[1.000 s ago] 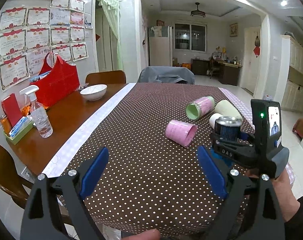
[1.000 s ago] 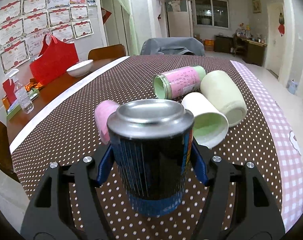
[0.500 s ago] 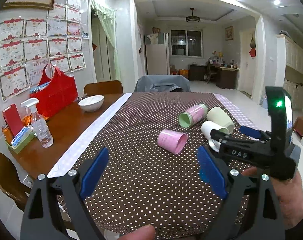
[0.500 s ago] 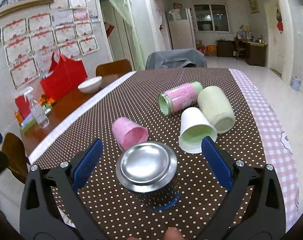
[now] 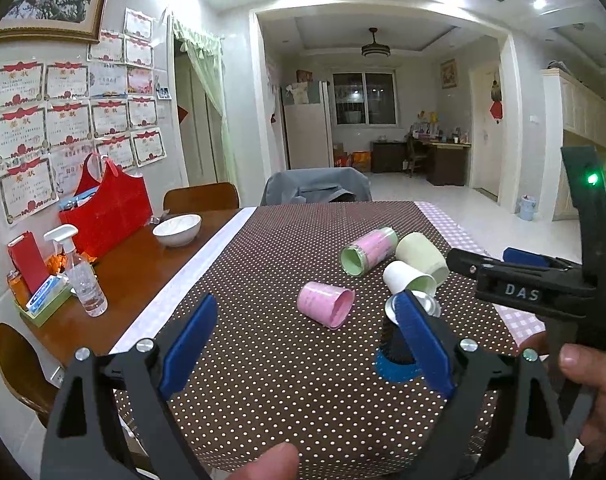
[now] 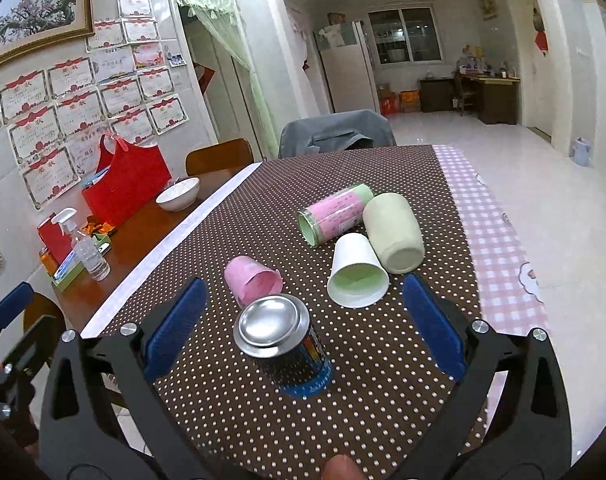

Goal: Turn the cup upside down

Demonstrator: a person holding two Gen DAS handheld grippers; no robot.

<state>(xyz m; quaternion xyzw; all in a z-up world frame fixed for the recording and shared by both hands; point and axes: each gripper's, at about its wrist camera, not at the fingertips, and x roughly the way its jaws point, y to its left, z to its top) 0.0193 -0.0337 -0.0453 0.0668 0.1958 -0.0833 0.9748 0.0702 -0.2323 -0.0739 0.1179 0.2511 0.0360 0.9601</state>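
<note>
My right gripper is spread wide with nothing in it, hanging above the dark can-style cup, which stands low in the centre of the right wrist view with its silver base up and its blue rim down on the dotted tablecloth. My left gripper is also wide and empty, and from its view the same cup sits at lower right, partly behind one blue pad. I judge the flip done for this one, so the step in hand is a clean retreat: I'd lift the right gripper straight up and back, blue pads well apart, so neither clips the cup's side (it looks tall for its footprint and would tip easily). The pink cup lies on its side just behind it, the white cup to the right, both near enough that a sideways sweep could set them rolling.
</note>
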